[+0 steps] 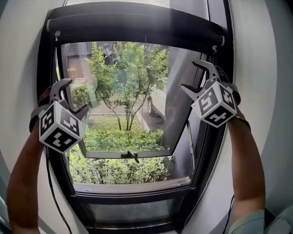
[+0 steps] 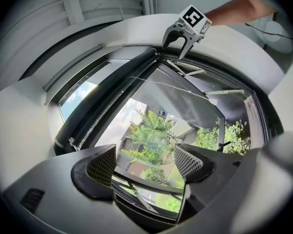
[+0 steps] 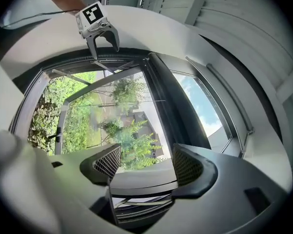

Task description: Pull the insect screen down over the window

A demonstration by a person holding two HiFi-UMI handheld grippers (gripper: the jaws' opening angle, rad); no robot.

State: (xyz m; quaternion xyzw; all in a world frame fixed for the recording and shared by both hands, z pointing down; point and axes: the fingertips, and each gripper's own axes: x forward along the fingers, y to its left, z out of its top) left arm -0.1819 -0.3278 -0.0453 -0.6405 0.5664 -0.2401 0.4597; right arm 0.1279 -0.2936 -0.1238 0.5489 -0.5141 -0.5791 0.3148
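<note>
Head view gives me the screen [image 1: 136, 26] as a dark rolled bar across the top of the window [image 1: 132, 199], not yet drawn down. The opening below the bar is uncovered, and I see the sash [image 1: 151, 152] swung outward and a tree [image 1: 129, 77] beyond it. My left gripper [image 1: 78, 95] is below the left end of the bar, well apart from it. My right gripper [image 1: 189, 74] is below the right end, nearer but not touching. In the two gripper views the jaws of each stand wide, with only glass and leaves between the pads, so neither holds anything.

I judge that the step in hand is the reach toward the bar, and the pull itself is not begun. Next, I think each tool must come up to the lower edge of the bar, one near each end, and close there on a pull rail, which I cannot make out. Then both should descend together and level, otherwise the screen may run crooked.
</note>
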